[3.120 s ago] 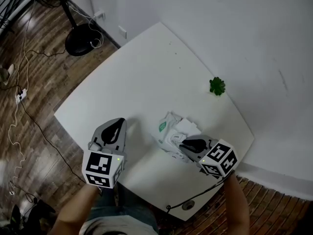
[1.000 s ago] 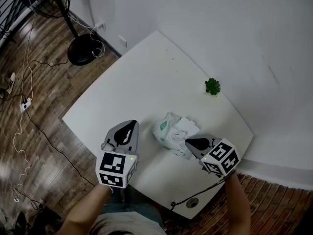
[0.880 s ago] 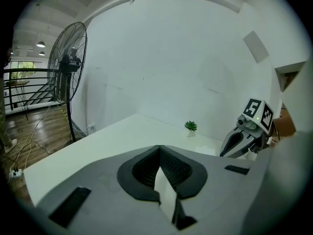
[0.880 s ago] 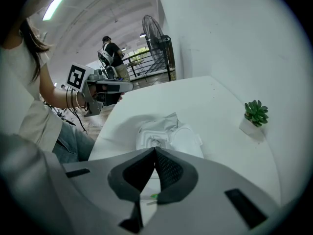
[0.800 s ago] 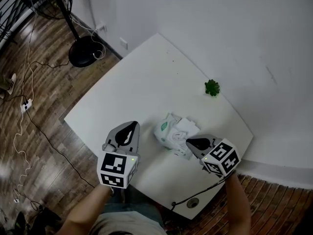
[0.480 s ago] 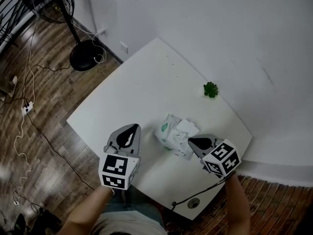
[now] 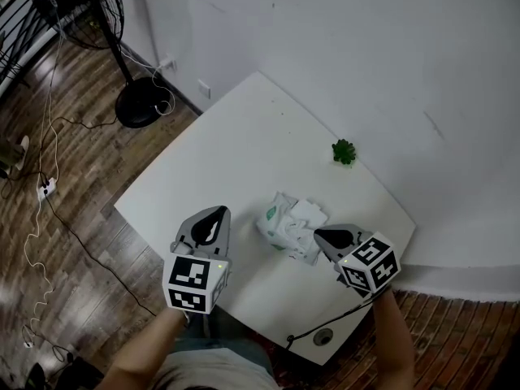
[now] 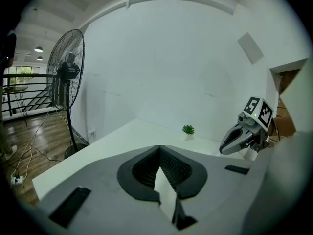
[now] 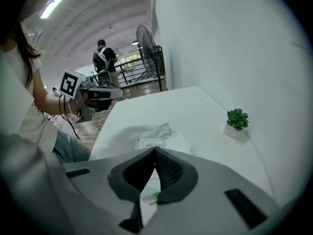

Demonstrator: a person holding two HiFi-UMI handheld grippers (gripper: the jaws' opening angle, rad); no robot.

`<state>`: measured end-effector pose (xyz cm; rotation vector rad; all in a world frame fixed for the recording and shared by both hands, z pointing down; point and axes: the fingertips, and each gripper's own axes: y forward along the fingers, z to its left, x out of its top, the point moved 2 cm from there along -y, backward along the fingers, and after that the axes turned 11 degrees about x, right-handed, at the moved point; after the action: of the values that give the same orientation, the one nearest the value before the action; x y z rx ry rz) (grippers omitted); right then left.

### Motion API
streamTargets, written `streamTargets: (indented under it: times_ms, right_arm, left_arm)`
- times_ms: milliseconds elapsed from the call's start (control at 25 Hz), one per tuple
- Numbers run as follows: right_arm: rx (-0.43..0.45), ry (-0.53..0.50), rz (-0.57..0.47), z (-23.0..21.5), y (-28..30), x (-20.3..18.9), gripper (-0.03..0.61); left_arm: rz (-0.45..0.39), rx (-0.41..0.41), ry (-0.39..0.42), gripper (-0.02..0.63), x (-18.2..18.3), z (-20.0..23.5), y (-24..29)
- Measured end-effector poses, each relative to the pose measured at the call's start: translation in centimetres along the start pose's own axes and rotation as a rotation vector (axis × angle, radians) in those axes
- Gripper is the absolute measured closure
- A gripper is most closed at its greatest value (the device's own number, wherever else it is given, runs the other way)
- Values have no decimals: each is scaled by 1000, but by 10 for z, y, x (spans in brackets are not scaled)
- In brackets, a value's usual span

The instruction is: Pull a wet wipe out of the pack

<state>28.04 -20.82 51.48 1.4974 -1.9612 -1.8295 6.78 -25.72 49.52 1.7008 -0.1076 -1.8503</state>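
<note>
Pack lies on table, just ahead of my right gripper; my left gripper is apart from it. Both jaws are closed and hold nothing. Plant stands beyond.

Head view steeply down; both gripper views low across the same table.

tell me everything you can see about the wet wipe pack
The wet wipe pack is a soft, crinkled white pouch with a small green mark on one end. White wipe material lies bunched and loose over its top. It lies flat on the white table, near the right gripper, whose jaws are together; contact cannot be told.
</note>
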Motion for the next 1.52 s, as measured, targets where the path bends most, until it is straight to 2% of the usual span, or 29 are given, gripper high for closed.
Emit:
streamTargets:
  times_ms: [560,1520]
  right_arm:
    - [-56,9,-62,4,-21,10,575]
    - [-174,51,-191,9,-63,25,575]
  left_arm:
    - [-31,-1,24,614,13,3,-13]
    - [-55,-56,44,614,27,-8,-26]
